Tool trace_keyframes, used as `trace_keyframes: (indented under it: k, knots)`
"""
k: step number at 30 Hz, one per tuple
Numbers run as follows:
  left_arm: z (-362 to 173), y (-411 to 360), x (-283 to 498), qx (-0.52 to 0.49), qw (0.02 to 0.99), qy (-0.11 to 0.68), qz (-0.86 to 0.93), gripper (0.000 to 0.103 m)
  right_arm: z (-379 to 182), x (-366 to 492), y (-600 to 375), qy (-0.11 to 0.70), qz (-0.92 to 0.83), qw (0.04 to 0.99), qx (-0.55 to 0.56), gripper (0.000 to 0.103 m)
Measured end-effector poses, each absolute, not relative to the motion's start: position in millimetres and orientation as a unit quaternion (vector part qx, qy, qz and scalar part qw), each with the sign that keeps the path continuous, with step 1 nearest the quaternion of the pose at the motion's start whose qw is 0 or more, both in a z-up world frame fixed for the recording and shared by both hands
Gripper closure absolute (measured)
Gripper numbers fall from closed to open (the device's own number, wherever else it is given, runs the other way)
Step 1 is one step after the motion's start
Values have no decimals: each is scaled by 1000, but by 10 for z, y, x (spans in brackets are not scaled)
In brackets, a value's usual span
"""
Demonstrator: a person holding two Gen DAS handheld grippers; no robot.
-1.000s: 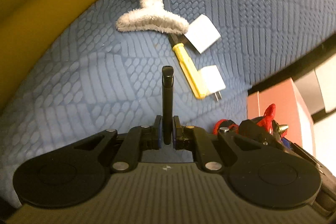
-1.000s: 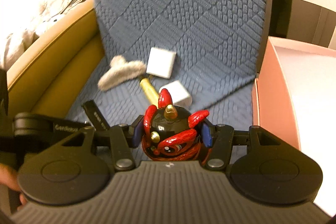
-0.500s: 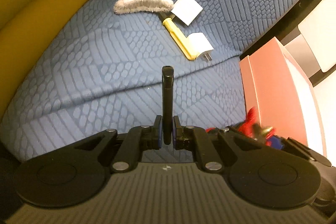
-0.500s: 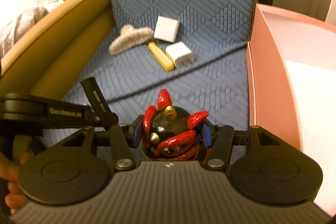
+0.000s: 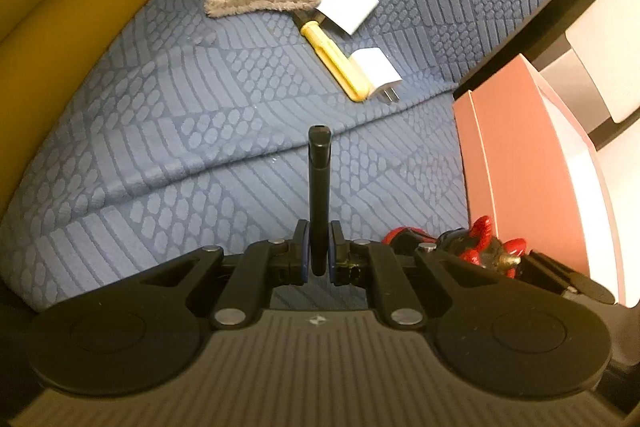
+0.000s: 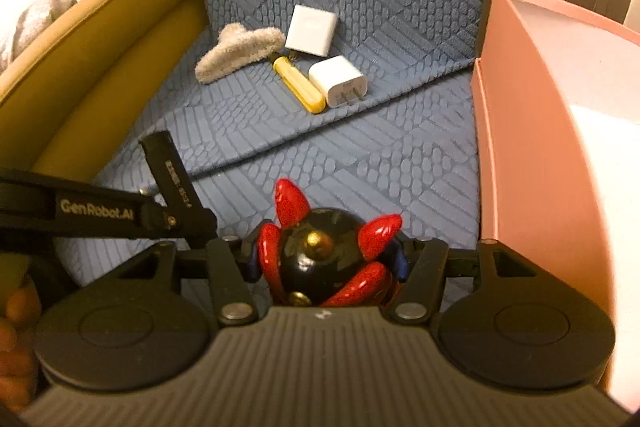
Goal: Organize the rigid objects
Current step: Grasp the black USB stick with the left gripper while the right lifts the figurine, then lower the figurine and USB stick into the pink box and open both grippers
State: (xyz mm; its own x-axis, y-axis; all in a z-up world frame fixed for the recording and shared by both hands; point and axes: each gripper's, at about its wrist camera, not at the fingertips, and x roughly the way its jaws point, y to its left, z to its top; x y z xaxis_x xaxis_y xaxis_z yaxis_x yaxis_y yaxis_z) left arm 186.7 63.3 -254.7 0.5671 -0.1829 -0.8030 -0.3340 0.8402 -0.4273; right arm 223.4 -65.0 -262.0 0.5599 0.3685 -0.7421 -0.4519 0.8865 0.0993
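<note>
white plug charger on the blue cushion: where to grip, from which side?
Grip the white plug charger across its two flat side faces, coming from above. The prongs stick out toward the camera and the yellow stick lies against its left side, so slip that finger in carefully.

Counted against the pink box (image 6: 516,131) as landmark, there is one of that box, standing at the right edge of the blue textured cover (image 6: 360,163). Left of the box and further back on the cover lie four loose things: one fuzzy grey hair claw (image 6: 240,49), one yellow stick-shaped item (image 6: 298,85), one flat white square block (image 6: 312,31), and one white plug adapter with two prongs (image 6: 340,81), which is the nearest of the four to the box. Close beside the box's near corner are one black and red figurine (image 6: 320,255) and one slim black stick (image 5: 319,195); two grippers carry these, one each
</note>
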Motion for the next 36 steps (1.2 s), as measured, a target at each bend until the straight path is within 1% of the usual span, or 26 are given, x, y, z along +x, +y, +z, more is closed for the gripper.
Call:
trace_keyframes:
  k: [7, 12, 25, 36]
  knots:
    - [-2393, 554, 1875, -269, 843, 464, 29, 92, -2375, 2209, -782, 398, 233, 887, -31, 43]
    - [-2183, 473, 1845, -263, 852, 451, 21, 92, -2112, 2137, -892, 387, 236, 891, -17, 43]
    - [-1460, 38, 1846, -254, 878, 406, 4, 92, -1369, 2126, -1308, 340, 239, 910, 0, 43]
    - [-837, -586, 1946, -254, 892, 372, -31, 92, -770, 2158, -1897, 303, 215, 928, 11, 43]
